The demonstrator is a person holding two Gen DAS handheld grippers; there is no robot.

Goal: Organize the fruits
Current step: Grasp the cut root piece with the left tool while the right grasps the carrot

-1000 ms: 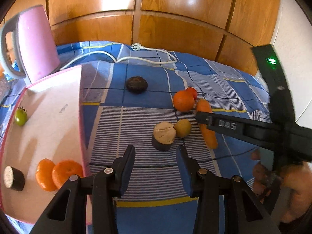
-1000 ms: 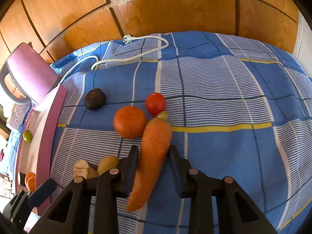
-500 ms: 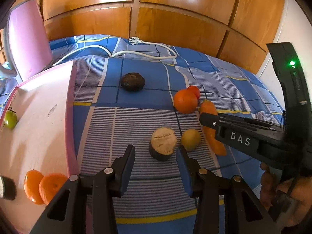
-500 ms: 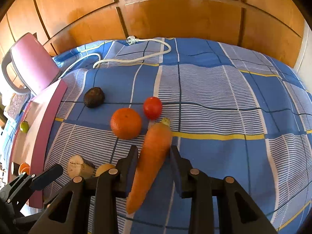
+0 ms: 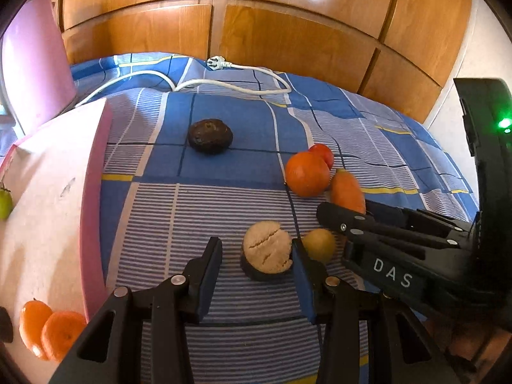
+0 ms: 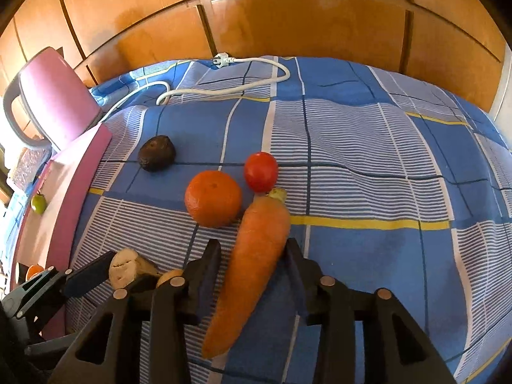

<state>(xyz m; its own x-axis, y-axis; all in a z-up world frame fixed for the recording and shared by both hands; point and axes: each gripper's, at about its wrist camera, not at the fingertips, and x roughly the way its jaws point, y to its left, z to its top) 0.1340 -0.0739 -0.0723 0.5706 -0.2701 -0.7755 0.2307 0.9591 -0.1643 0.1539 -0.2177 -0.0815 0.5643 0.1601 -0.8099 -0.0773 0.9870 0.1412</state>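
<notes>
Right gripper (image 6: 252, 265) easing off the carrot (image 6: 252, 256)
Its fingers have just been spreading, carrot between them on the bed; left gripper (image 5: 256, 275) fingers spread around a cut fruit (image 5: 267, 251).

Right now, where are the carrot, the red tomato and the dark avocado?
carrot (image 6: 256, 256), right wrist view, middle of its body.
red tomato (image 6: 260, 171), right wrist view, centre of its skin.
dark avocado (image 5: 209, 136), left wrist view, centre of its top.

glossy wood panels (image 6: 288, 25), striped cloth (image 6: 368, 166) (matt)
</notes>
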